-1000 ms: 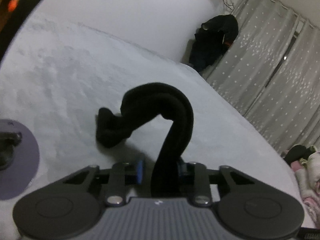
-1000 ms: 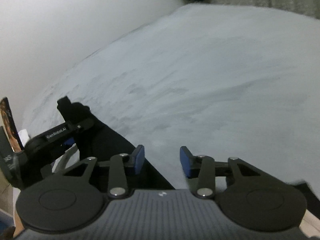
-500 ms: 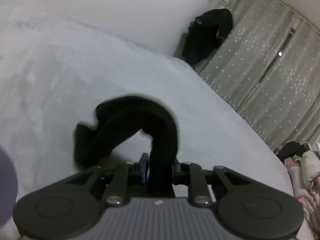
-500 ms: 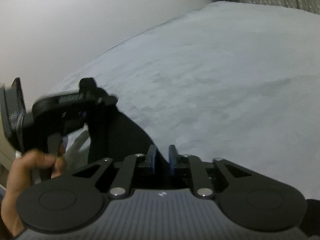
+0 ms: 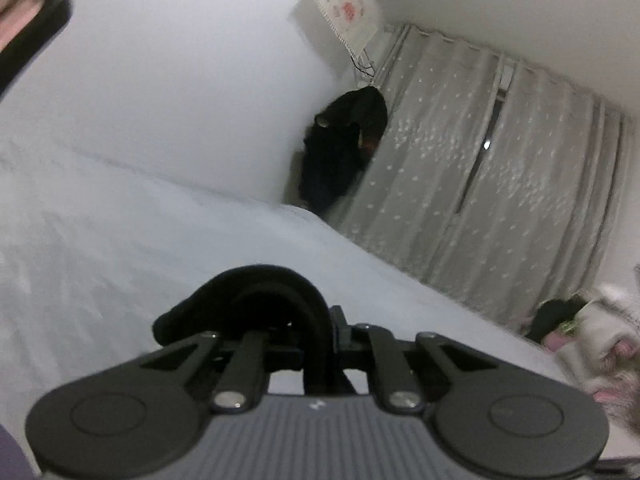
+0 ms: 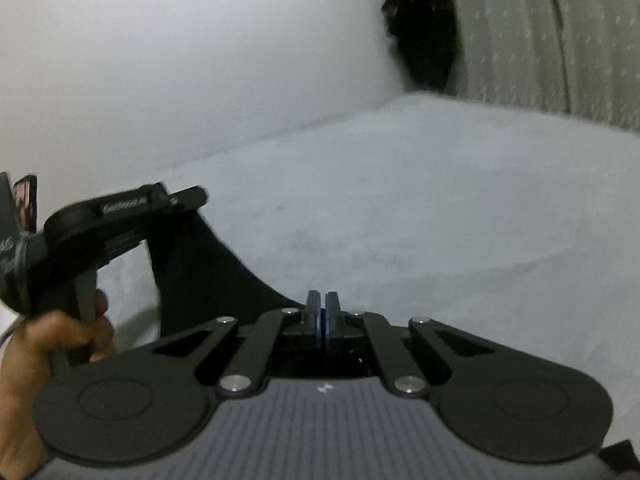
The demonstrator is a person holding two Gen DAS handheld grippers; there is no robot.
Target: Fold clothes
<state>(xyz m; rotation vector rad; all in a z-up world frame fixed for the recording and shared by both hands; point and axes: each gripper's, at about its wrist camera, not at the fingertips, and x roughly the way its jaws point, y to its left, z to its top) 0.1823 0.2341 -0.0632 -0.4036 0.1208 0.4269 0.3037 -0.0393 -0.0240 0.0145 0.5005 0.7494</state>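
A black garment (image 5: 260, 284) arches up out of my left gripper (image 5: 316, 332), whose jaws are closing with the cloth pinched between them, above the white bed (image 5: 120, 240). In the right wrist view the same garment (image 6: 208, 280) hangs as a dark sheet from the left gripper (image 6: 188, 196), held by a hand (image 6: 60, 332), and sweeps down to my right gripper (image 6: 322, 308). The right gripper's blue pads are pressed together where the cloth's edge ends; the cloth below that is hidden by the gripper body.
Pale curtains (image 5: 500, 200) close the far side of the bed. Dark clothes (image 5: 340, 152) hang in the corner by the white wall. A pile of pink and white clothes (image 5: 592, 328) lies at the right edge.
Both grippers have tilted up and lifted the garment off the bed. The right gripper went from open to shut at the cloth's edge. The left jaws narrowed on the cloth.
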